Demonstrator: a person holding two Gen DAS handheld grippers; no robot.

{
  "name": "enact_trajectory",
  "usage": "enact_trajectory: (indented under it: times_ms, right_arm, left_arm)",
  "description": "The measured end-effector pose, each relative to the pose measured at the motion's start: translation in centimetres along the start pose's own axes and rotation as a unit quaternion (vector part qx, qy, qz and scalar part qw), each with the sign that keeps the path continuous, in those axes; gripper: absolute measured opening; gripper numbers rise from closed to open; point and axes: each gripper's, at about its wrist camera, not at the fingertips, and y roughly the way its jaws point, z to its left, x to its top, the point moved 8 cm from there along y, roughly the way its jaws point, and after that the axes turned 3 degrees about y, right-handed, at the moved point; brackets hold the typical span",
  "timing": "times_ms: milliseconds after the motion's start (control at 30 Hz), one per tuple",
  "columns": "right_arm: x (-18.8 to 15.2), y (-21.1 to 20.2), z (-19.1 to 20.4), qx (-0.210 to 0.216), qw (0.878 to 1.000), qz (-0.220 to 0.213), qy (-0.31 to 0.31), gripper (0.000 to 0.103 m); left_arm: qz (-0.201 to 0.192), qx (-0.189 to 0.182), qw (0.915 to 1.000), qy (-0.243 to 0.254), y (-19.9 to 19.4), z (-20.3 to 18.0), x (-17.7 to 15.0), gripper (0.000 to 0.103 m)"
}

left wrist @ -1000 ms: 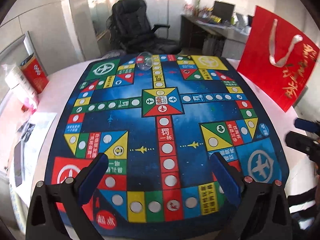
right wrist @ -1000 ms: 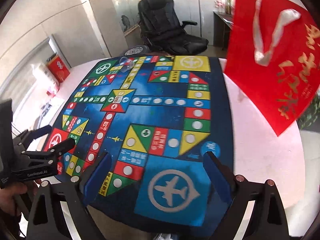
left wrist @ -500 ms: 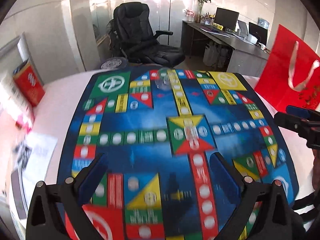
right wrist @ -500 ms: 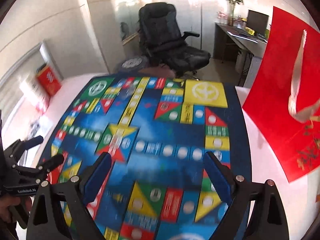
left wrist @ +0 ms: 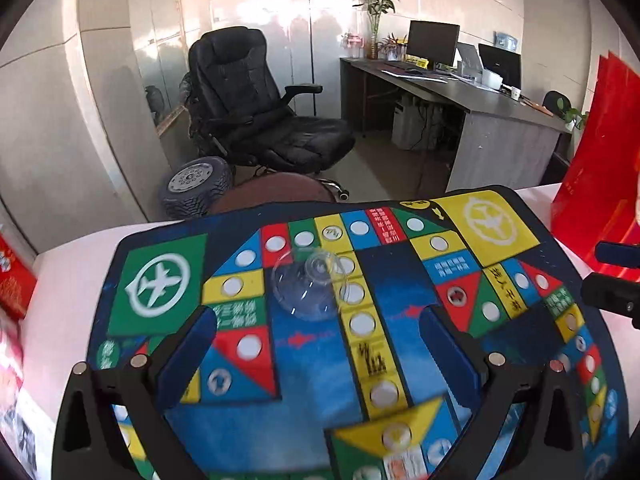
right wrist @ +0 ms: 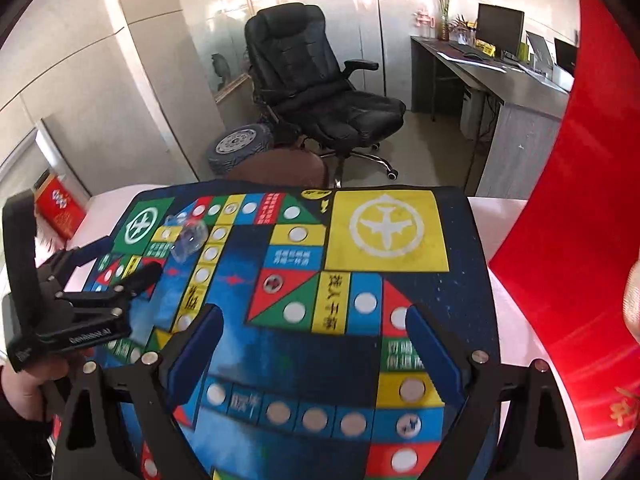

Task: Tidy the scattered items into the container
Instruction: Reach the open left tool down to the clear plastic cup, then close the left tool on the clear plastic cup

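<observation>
A small clear plastic cup [left wrist: 310,284] lies on its side on the colourful flight-chess mat [left wrist: 400,304], near the far edge. My left gripper [left wrist: 316,324] is open and empty, with the cup just beyond and between its blue fingertips. In the right wrist view the cup [right wrist: 188,238] lies far left, just ahead of the left gripper [right wrist: 116,264]. My right gripper [right wrist: 312,320] is open and empty over the mat's right half. A red paper gift bag [right wrist: 576,240] stands at the right.
The mat covers a round white table [left wrist: 68,300]. A red box [right wrist: 58,208] stands at the table's left. Beyond the far edge are a brown stool [left wrist: 276,192], a tyre [left wrist: 196,190], a black office chair [left wrist: 256,108] and a desk [left wrist: 480,108].
Both grippers have moved forward across the mat toward its far edge. The clear cup has come close to the left gripper's fingertips. Both stay open.
</observation>
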Motion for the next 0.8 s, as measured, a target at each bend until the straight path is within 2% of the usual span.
enact_trajectory:
  times_ms: [67, 133, 233, 333, 500, 567, 667, 733, 800]
  right_arm:
    - [0.3, 1.1, -0.3, -0.004, 1.0, 0.005, 0.002, 0.095]
    - [0.4, 1.9, -0.5, -0.005, 1.0, 0.01, 0.005, 0.095]
    - [0.4, 2.9, -0.7, -0.004, 1.0, 0.018, 0.011, 0.095]
    - [0.3, 3.8, -0.7, -0.003, 1.0, 0.024, 0.009, 0.095]
    - [-0.2, 4.3, -1.0, -0.001, 0.999, 0.031, 0.017, 0.095]
    - [-0.4, 4.5, -1.2, 0.0, 0.999, 0.035, 0.021, 0.095]
    - [-0.4, 4.4, -1.3, 0.006, 0.999, 0.034, 0.028, 0.095]
    - [-0.5, 4.4, -1.1, 0.008, 0.999, 0.033, 0.027, 0.095]
    - [-0.6, 4.4, -0.9, 0.01, 0.999, 0.036, 0.027, 0.095]
  left_arm:
    - [0.001, -0.005, 0.9999, 0.013, 1.5, -0.4, 0.3, 0.103]
    - [0.012, 0.005, 0.9995, 0.028, 2.9, -0.6, 0.6, 0.103]
    - [0.011, -0.01, 0.9995, 0.026, 4.5, -0.9, 1.2, 0.103]
    - [0.022, 0.0, 0.9991, 0.036, 6.2, -1.1, 1.4, 0.103]
    - [0.042, 0.0, 0.999, 0.013, 8.3, -0.9, 1.5, 0.102]
    - [0.057, 0.011, 0.9982, 0.016, 9.0, -0.9, 1.0, 0.098]
    - [0.054, 0.001, 0.9986, 0.002, 9.1, -0.7, 0.8, 0.094]
    - [0.051, -0.004, 0.9987, -0.006, 9.0, -0.5, 0.7, 0.088]
    - [0.048, -0.011, 0.9987, -0.013, 8.9, -0.5, 0.8, 0.069]
